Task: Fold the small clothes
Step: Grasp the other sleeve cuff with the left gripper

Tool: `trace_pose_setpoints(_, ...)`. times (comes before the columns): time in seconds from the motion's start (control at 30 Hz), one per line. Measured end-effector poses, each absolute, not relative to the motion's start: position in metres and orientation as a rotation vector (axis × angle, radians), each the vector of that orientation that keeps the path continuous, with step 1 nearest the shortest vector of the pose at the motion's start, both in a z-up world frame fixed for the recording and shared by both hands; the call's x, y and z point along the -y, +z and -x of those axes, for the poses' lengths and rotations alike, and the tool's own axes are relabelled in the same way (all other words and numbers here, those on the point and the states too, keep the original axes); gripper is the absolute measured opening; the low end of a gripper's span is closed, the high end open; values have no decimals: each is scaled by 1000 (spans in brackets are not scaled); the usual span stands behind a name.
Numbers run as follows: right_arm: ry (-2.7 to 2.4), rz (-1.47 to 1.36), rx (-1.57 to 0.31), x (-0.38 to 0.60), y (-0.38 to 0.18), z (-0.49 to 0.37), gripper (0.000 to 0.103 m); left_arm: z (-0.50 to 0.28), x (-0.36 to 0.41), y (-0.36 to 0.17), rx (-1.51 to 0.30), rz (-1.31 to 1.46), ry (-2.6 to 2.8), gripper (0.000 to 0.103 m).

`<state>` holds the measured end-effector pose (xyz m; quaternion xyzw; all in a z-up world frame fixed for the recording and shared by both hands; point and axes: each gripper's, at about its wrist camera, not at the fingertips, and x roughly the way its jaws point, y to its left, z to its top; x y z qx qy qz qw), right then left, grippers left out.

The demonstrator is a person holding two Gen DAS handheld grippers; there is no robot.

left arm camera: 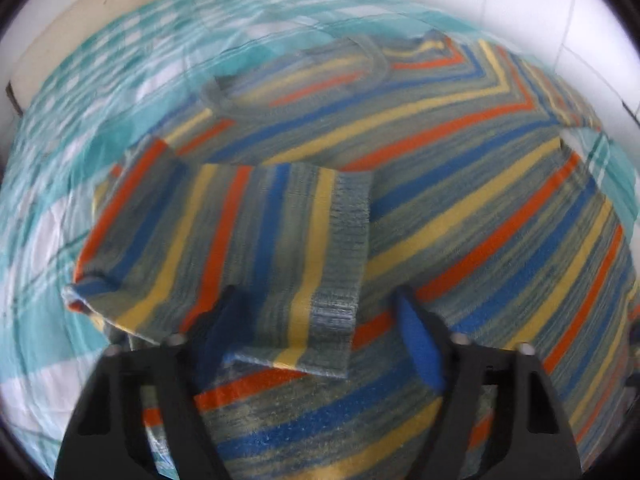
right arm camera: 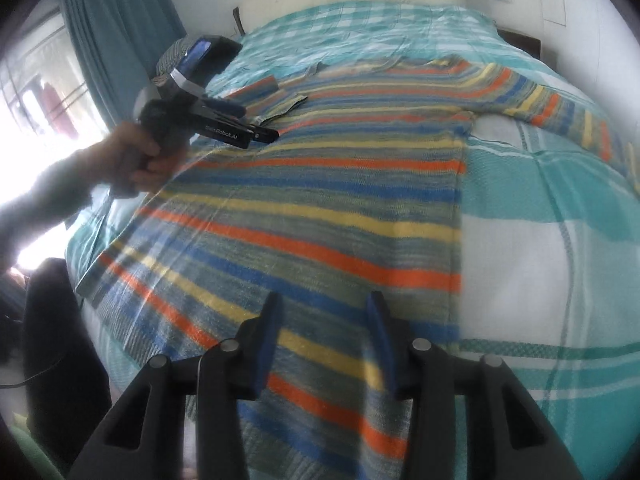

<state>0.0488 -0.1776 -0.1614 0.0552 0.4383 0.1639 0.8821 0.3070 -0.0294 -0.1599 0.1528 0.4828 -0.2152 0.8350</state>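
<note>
Striped sweater lies flat on the checked bedspread, left sleeve folded across. Your left gripper and right gripper hover unclenched; brushing that loose sleeve could undo the fold.

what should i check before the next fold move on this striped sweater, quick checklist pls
1. Left sleeve folded in over the sweater body: ok, its cuff lies on the chest.
2. Left gripper free of the cloth: ok, jaws apart around the cuff, nothing pinched.
3. Right gripper empty: ok, open above the hem.
4. Right sleeve folded: not ok, it lies stretched out on the bedspread.
5. Body flat: ok, no big wrinkles visible.
6. Hem edge beneath the right gripper: cannot tell, hidden by the fingers.
</note>
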Motion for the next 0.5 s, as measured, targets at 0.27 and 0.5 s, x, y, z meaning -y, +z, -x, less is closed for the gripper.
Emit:
trace_pose_setpoints(0.27, 335, -118, -903, 176, -161, -50, 43, -313, -122, -84, -924, 193, -228, 5)
trace_pose_setpoints(0.5, 331, -109, -904, 174, -160, -51, 44, -280, -318, -98, -919, 605, 260, 1)
